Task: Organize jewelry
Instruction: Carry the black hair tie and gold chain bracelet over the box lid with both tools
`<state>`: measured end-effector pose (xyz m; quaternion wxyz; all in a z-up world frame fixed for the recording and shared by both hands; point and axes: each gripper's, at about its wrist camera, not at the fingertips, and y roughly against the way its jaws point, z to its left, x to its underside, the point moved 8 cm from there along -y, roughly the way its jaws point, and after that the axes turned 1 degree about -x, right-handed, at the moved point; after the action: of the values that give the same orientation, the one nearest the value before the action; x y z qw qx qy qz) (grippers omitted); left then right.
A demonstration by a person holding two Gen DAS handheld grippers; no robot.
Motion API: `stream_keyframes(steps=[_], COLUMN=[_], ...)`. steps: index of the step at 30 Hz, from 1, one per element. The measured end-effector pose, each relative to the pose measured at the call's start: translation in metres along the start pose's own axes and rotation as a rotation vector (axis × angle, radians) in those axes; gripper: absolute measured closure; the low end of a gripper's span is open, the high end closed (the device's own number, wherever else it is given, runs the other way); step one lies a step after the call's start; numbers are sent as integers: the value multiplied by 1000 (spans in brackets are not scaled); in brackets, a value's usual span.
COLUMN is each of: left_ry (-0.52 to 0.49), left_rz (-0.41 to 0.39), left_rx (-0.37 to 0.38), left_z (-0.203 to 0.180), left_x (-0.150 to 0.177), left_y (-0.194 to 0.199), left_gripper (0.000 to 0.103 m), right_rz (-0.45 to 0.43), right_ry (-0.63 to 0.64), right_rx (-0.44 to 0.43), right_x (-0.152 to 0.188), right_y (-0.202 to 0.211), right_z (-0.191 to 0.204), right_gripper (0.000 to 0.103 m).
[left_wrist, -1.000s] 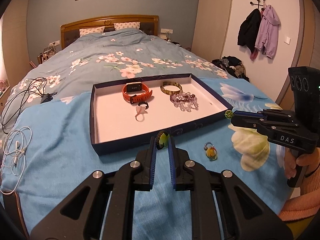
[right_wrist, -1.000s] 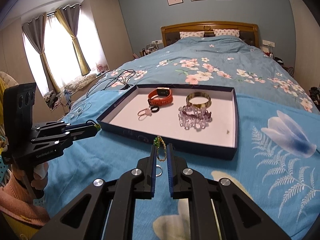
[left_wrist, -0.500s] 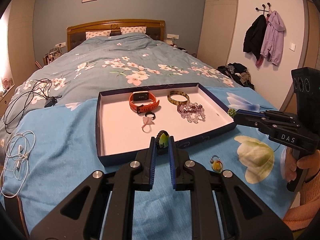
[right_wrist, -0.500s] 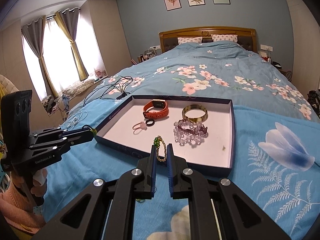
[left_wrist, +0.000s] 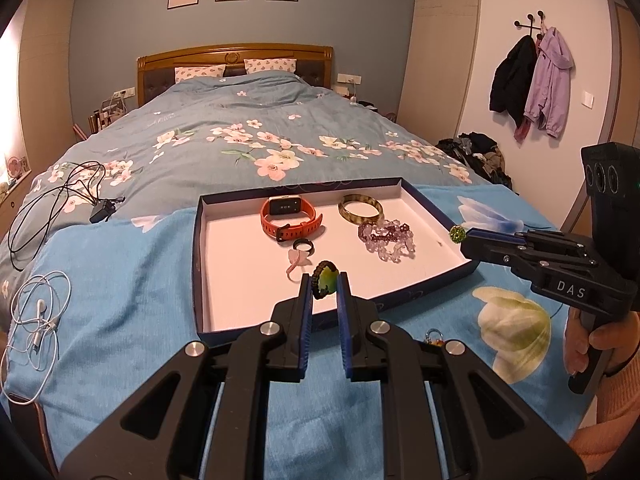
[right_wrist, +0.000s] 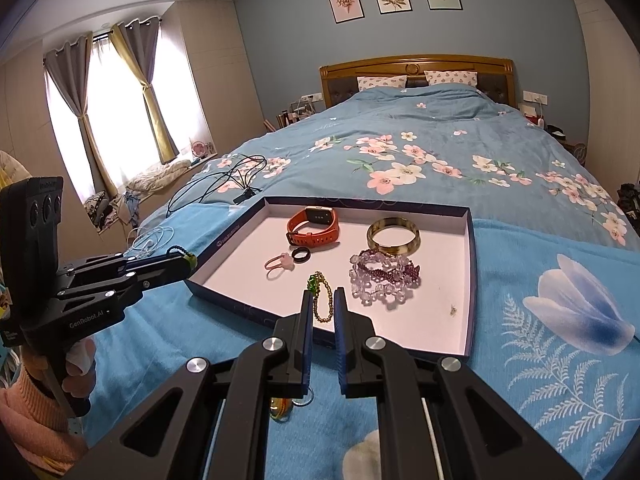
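Observation:
A dark blue tray with a white floor lies on the bed; it also shows in the right wrist view. In it lie an orange watch, a bangle, a purple bead bracelet, a black ring and a pink ring. My left gripper is shut on a green pendant with a dark cord, above the tray's near edge. My right gripper is shut on a gold bead chain with a green bead, above the tray.
A small keyring charm lies on the blue blanket just in front of the tray. White earphones and black cables lie at the left. Coats hang on the right wall.
Both grippers have risen and moved forward with their pieces, from in front of the tray's near wall to above the tray. The charm stays on the blanket.

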<state>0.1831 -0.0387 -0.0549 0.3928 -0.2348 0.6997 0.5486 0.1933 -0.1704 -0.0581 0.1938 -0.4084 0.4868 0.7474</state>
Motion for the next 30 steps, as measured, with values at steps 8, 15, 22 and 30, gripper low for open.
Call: stream_keyframes(steps=[8,15,22,30], left_ry=[6,5,13,16], left_rz=[2,9,24,34], left_rx=[-1,-11,-14,-17], left_z=[-1,1,5,7], left_x=[-3,-5,-7,-9], left_y=[-4,-9,-19,-28], left_gripper=[91,91,91,91], right_rz=[3,5,12,24], right_ry=[-1,-7,-4,3], right_rx=[1,-3,1,6], right_x=[-2,-5,-9,-12], right_y=[-2,-6,-15,-25], right_z=[-1,-2,-6,-10], right_gripper=[95,94,94,95])
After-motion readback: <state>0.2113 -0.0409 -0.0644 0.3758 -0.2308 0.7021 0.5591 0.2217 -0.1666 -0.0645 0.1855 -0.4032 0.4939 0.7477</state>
